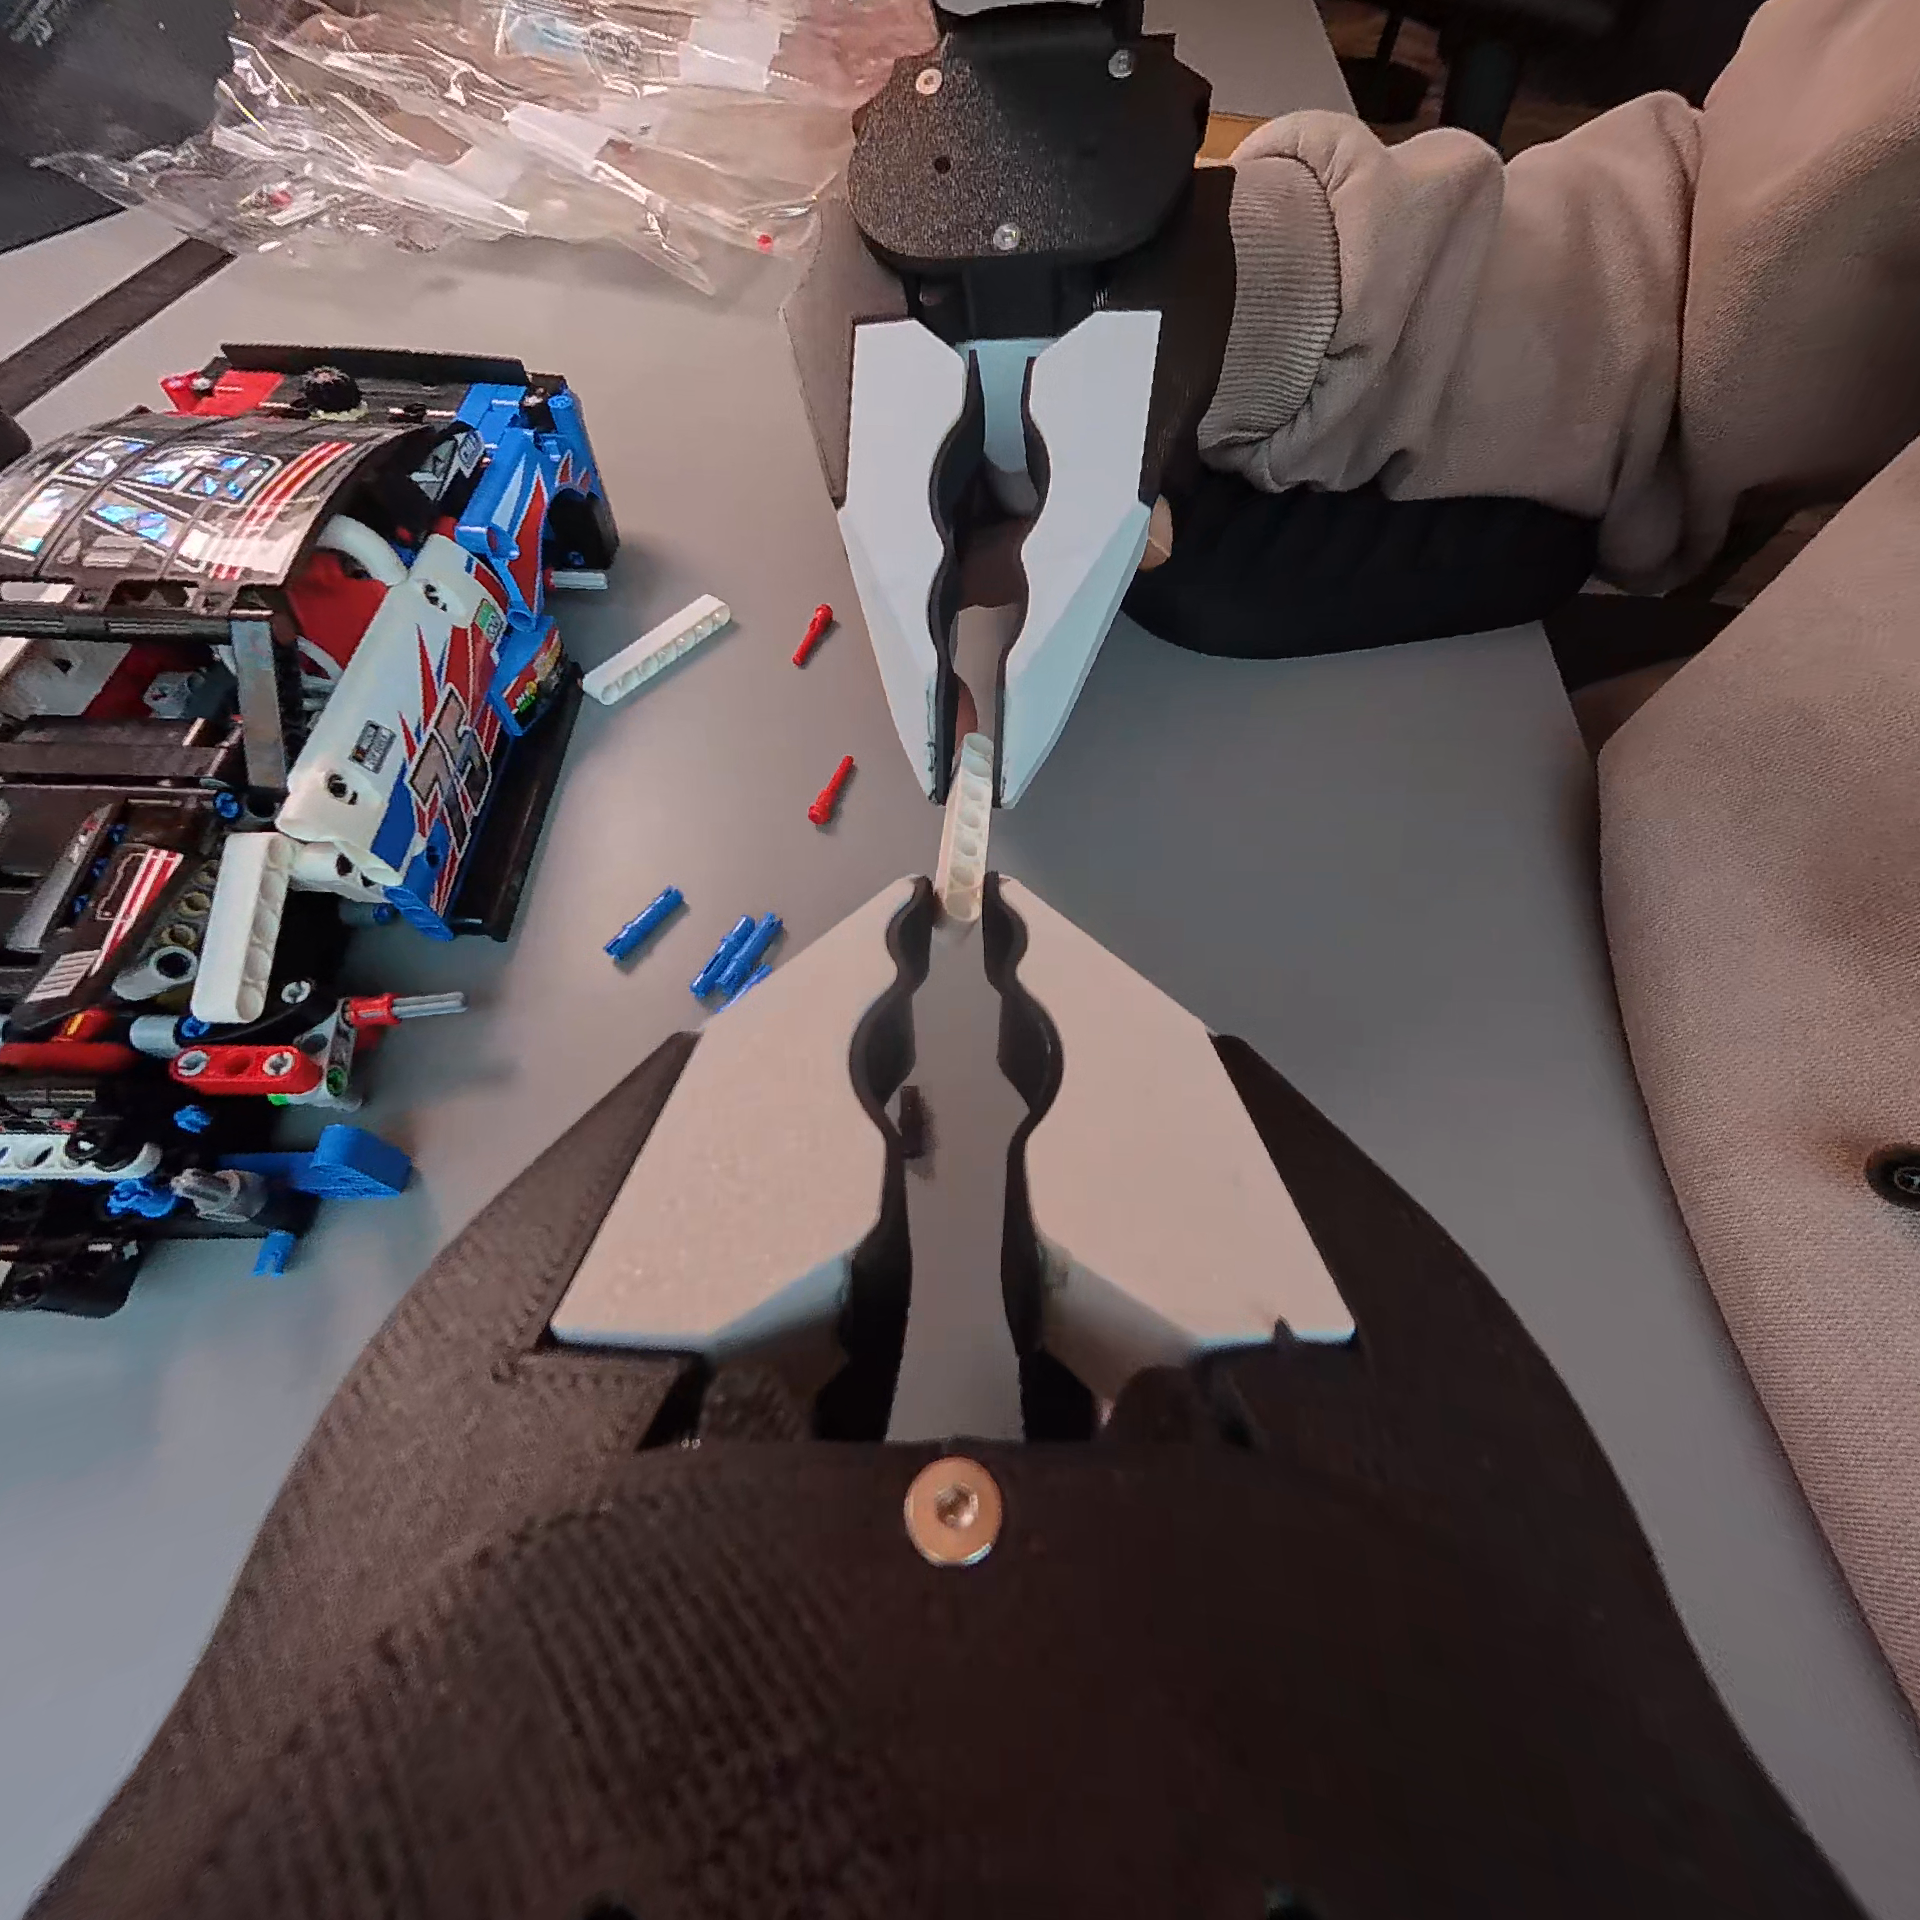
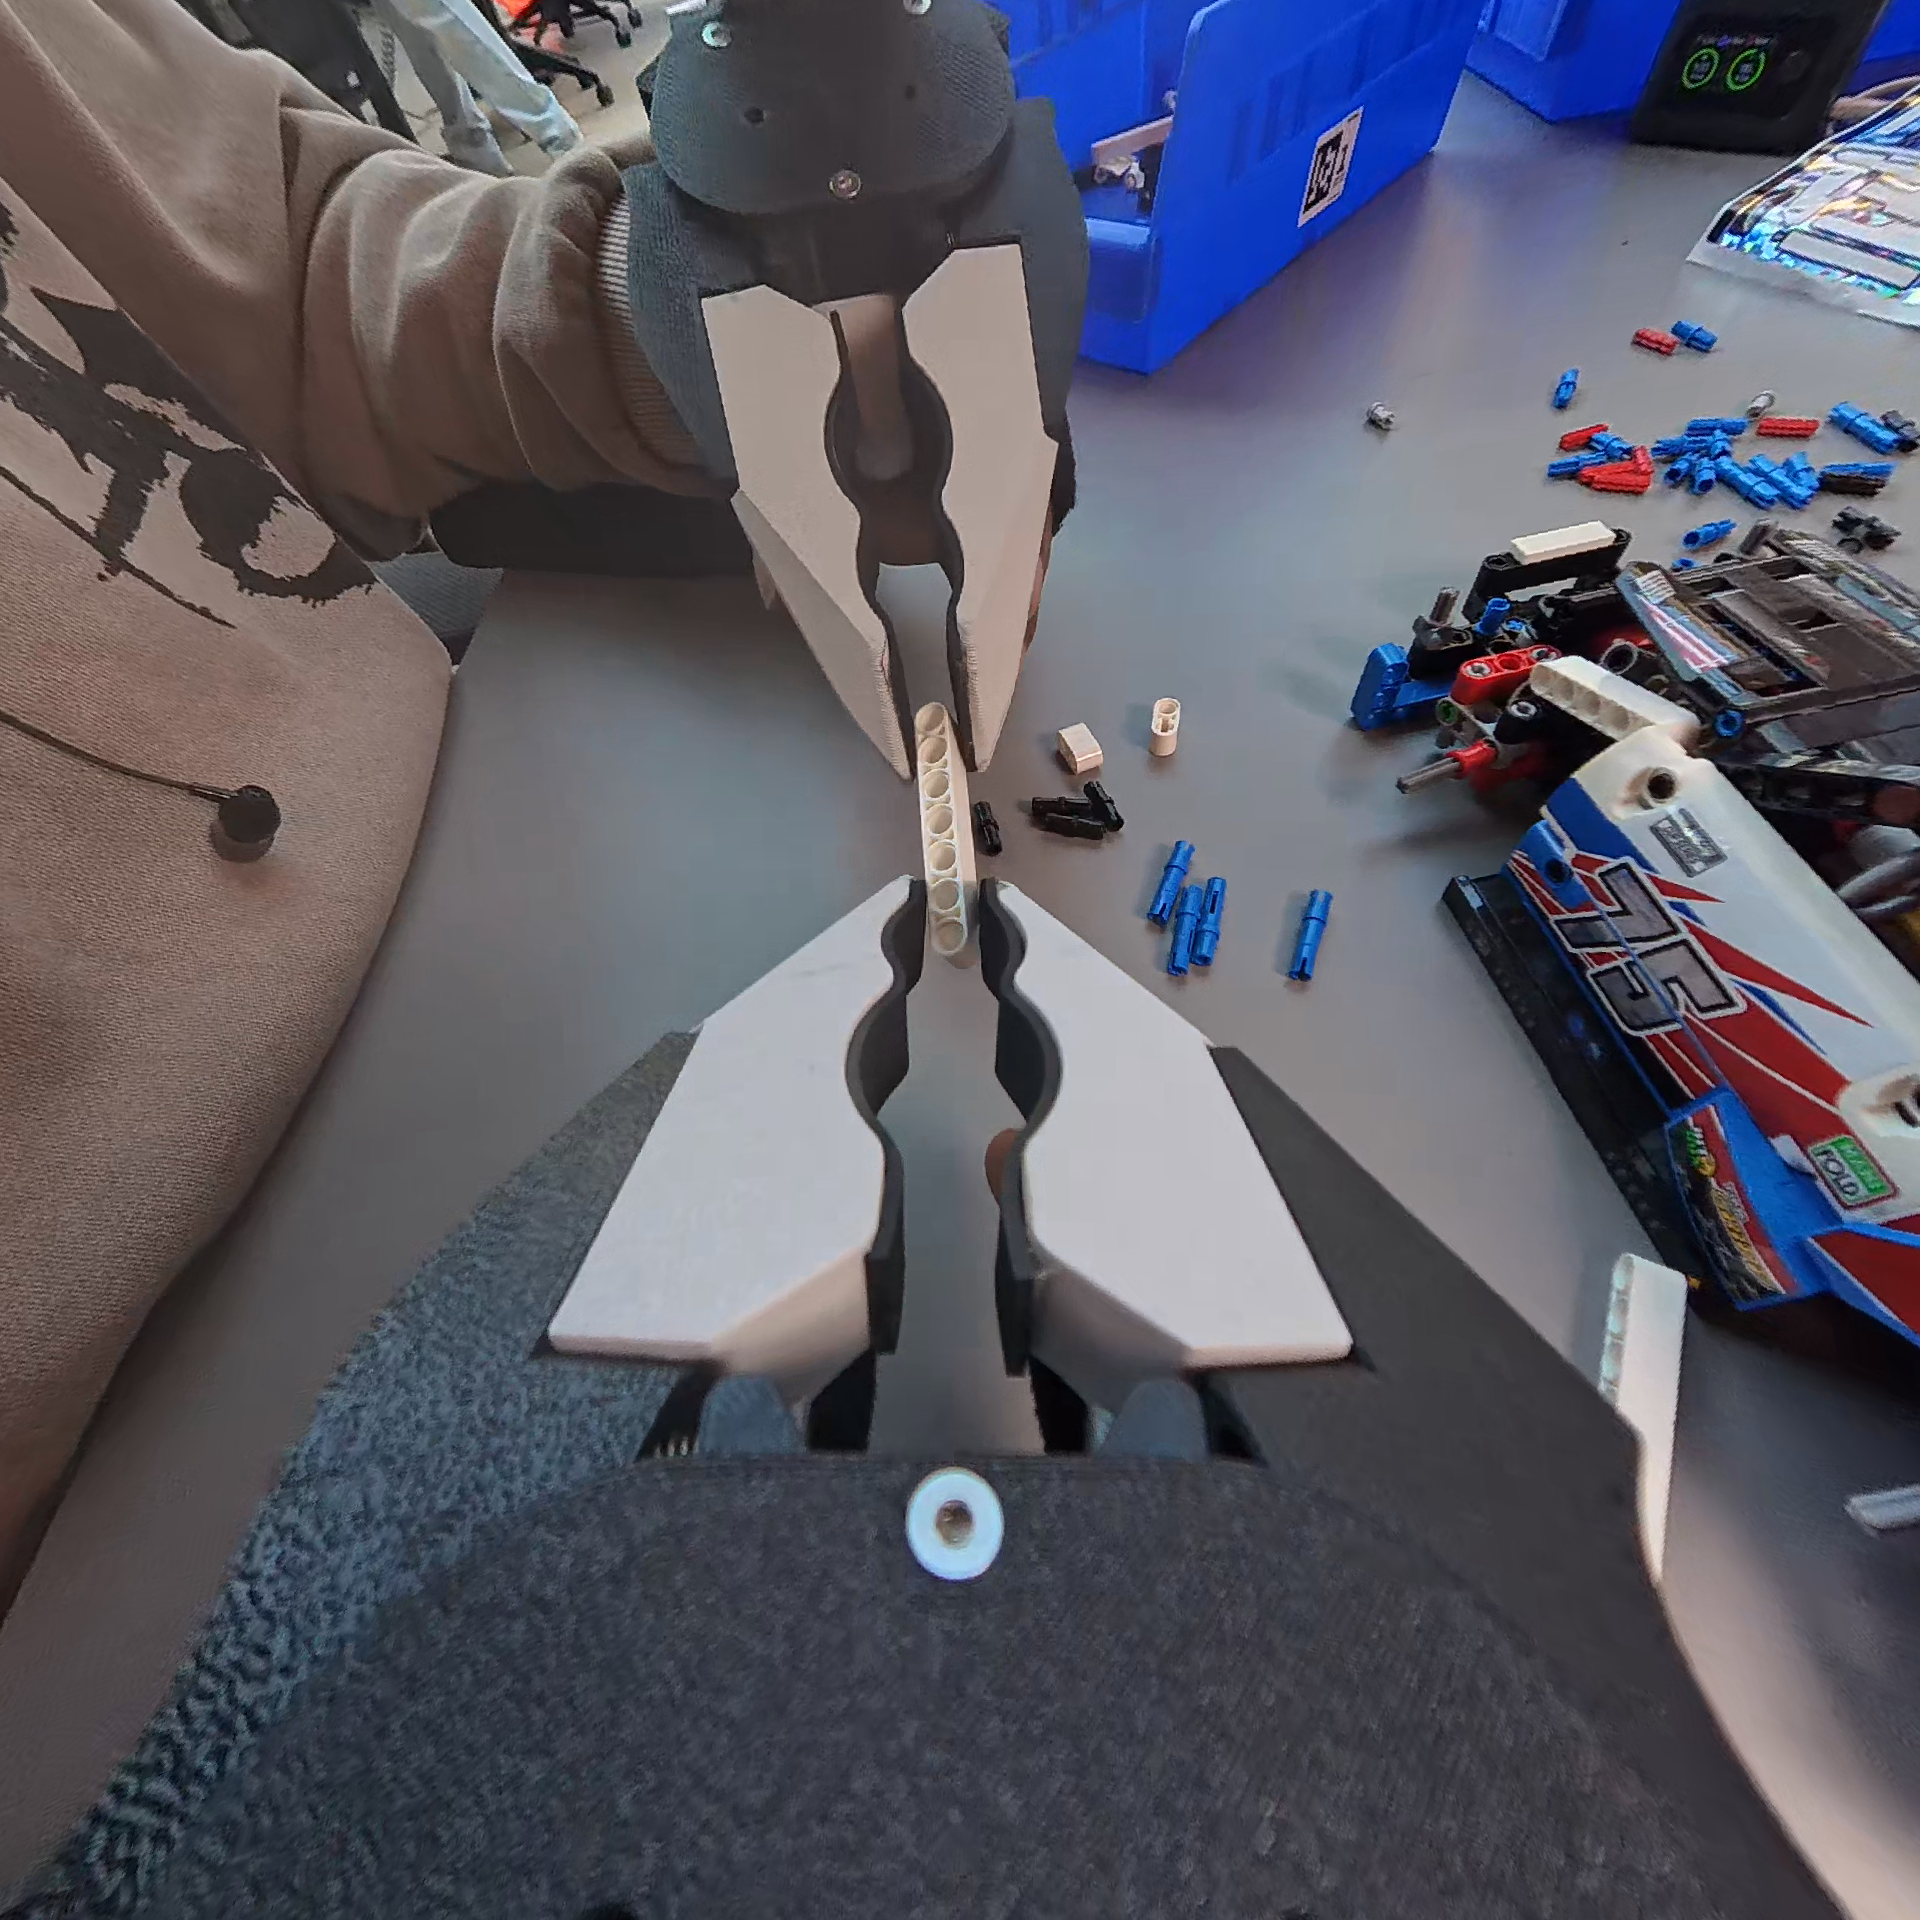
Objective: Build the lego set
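A white holed beam [image 1: 964, 831] is held between both grippers above the grey table [image 1: 1299, 935]. My left gripper [image 1: 958, 896] is shut on its near end. My right gripper [image 1: 966, 774] faces it from the far side and is shut on the other end. In the right wrist view the same beam [image 2: 945, 831] runs from my right gripper [image 2: 951, 904] up to my left gripper [image 2: 940, 743]. The partly built blue, white and red car [image 1: 312, 727] stands at the left, and shows at the right in the right wrist view [image 2: 1714, 935].
Blue pins [image 1: 727, 951], red pins [image 1: 831, 790] and another white beam [image 1: 660, 649] lie between car and grippers. Clear plastic bags [image 1: 499, 135] lie at the back. Black pins [image 2: 1070, 810], small white pieces [image 2: 1081, 746], a pin pile [image 2: 1725, 457] and blue bins [image 2: 1268, 177] show. A person's beige sleeve [image 1: 1507, 332] is at right.
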Motion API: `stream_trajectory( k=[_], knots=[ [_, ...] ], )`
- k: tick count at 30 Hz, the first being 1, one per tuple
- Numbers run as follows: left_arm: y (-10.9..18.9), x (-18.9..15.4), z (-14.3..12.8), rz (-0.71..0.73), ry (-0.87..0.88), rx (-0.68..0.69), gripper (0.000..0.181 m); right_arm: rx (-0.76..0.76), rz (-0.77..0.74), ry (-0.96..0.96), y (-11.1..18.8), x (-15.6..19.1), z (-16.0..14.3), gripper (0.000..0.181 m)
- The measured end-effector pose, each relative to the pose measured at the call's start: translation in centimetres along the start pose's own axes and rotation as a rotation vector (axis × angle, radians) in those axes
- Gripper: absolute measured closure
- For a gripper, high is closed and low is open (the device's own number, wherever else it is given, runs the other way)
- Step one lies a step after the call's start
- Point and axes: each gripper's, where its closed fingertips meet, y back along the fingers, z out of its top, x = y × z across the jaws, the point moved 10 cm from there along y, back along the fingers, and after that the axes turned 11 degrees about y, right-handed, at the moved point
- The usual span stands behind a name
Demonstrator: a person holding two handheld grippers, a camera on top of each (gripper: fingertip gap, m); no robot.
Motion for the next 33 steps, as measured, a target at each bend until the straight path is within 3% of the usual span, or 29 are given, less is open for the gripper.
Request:
stream_trajectory(
  k=[1,5,12,16,21,26,29,33],
  knots=[
    [0.0,0.0,0.0,0.004,-0.004,-0.003,0.174,0.001,-0.004,0.005,0.0,0.0,0.0,0.173],
    [-0.1,0.4,-0.2,-0.011,0.057,0.001,0.173,0.017,-0.056,0.12,-0.1,0.3,0.1,0.174],
    [0.1,2.0,-0.6,-0.182,0.395,-0.037,0.16,0.048,-0.183,0.415,-0.4,1.2,0.4,0.175],
    [0.2,2.3,-0.6,-0.201,0.442,-0.053,0.173,0.048,-0.217,0.504,-0.4,1.5,0.6,0.175],
    [0.3,1.9,-0.5,-0.147,0.356,-0.038,0.173,0.066,-0.231,0.518,-0.5,1.5,0.5,0.174],
    [0.0,1.0,-0.5,-0.024,0.107,0.022,0.174,0.045,-0.157,0.356,-0.5,1.0,0.0,0.166],
    [-0.1,0.5,-0.5,-0.032,0.03,0.01,0.175,0.028,-0.102,0.247,-0.3,0.6,-0.2,0.161],
    [-0.2,0.3,-0.7,-0.004,-0.041,0.031,0.175,0.011,-0.071,0.19,-0.1,0.5,-0.2,0.175]
  ],
)
